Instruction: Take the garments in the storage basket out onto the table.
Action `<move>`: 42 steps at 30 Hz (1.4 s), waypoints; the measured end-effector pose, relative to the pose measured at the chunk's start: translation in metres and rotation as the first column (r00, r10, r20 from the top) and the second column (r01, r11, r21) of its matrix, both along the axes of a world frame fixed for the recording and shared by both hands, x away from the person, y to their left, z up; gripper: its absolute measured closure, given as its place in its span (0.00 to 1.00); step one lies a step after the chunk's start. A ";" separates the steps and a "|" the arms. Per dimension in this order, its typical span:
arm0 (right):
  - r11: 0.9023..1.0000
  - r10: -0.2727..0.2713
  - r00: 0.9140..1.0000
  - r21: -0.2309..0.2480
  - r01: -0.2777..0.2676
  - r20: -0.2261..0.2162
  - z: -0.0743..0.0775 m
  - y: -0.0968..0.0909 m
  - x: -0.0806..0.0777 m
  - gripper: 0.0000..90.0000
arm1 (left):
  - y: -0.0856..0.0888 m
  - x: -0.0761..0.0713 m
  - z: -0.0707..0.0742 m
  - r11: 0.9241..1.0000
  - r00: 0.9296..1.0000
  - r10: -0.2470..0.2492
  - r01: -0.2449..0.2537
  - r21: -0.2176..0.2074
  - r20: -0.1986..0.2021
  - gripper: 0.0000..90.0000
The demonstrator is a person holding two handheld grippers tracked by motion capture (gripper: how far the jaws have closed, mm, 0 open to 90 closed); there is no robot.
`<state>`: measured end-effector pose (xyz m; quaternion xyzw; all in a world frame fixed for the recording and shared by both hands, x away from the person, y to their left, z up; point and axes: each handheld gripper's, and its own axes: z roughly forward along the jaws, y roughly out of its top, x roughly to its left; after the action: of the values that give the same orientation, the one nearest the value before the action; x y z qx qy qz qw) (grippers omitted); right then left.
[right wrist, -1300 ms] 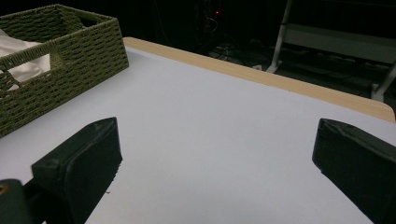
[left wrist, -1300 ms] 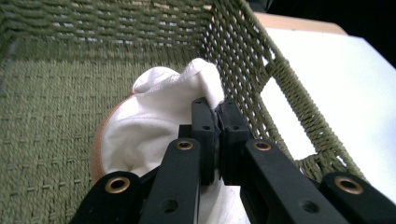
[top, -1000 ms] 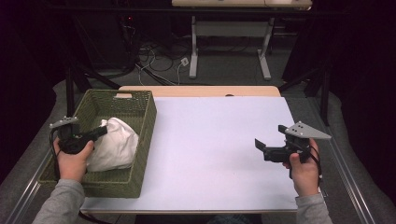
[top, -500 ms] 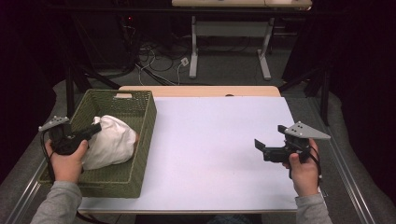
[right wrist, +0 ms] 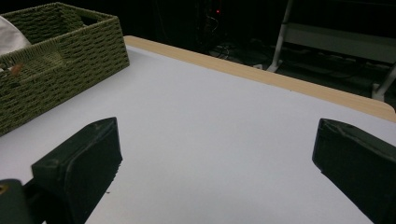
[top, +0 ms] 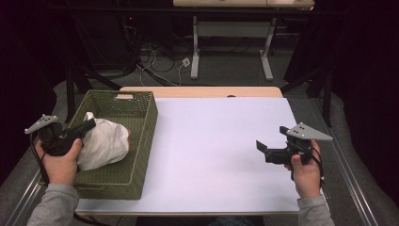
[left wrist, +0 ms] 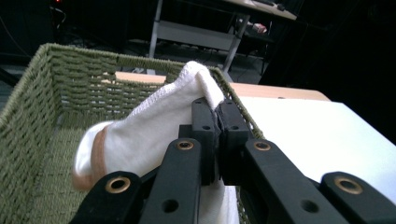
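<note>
White cloth [top: 103, 143] bulges in the green wicker basket [top: 141, 141], its underside hidden. Left gripper [left wrist: 214, 105] pinches a fold, jaws pressed together. Right gripper [top: 261, 147] hovers over the table [top: 211, 141], jaws spread.

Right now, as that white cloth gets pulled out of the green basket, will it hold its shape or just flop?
Probably flop: the white cloth sags in soft folds below the left gripper, which pinches only its edge. It looks light, since that small pinch lifts it. Its knit surface seems unlikely to slip, though it might snag on the woven basket.
</note>
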<state>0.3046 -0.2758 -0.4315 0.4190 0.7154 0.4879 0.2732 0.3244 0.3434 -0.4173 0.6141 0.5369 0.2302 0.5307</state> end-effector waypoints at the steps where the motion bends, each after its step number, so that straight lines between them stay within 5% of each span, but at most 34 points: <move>1: 1.000 -0.001 1.000 0.001 0.001 -0.001 0.000 0.000 0.000 0.01 | 0.000 0.000 0.000 1.000 1.000 0.000 0.000 0.000 0.000 0.97; 23: 1.000 0.002 1.000 -0.002 -0.002 -0.001 0.000 0.001 0.000 0.01 | 0.003 -0.023 0.030 1.000 0.992 0.010 -0.009 -0.016 0.122 0.97; 42: 1.000 0.009 1.000 -0.007 -0.009 0.002 -0.001 0.002 0.000 0.01 | -0.005 -0.034 0.045 0.999 0.985 -0.019 0.026 -0.042 0.171 0.97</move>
<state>0.3048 -0.2737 -0.4324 0.4145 0.7186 0.4870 0.2732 0.2903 0.3382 -0.3719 0.5864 0.4875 0.2640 0.5906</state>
